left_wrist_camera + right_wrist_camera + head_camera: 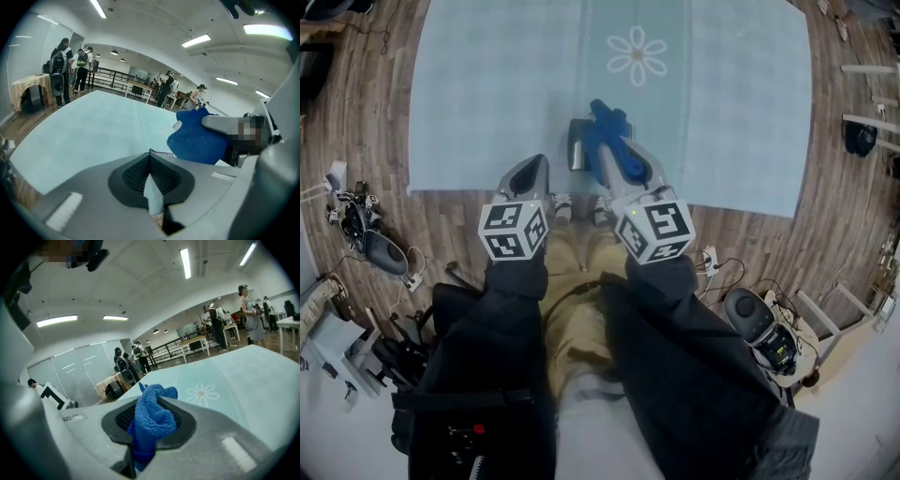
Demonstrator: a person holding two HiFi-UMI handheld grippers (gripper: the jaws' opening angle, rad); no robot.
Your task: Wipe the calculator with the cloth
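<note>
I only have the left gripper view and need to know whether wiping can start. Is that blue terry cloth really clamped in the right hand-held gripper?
Observer: Yes. The right gripper view shows the right hand-held gripper shut on the fluffy blue terry cloth, which bulges out between its jaws.
Operator: Where is the calculator? I can't make it out.
Observer: In the head view, the small dark grey rectangular calculator lies on the pale blue tablecloth near its front edge. The cloth covers its right side.
Operator: And my left hand-held gripper?
Observer: The left hand-held gripper sits left of the calculator, apart from it.
</note>
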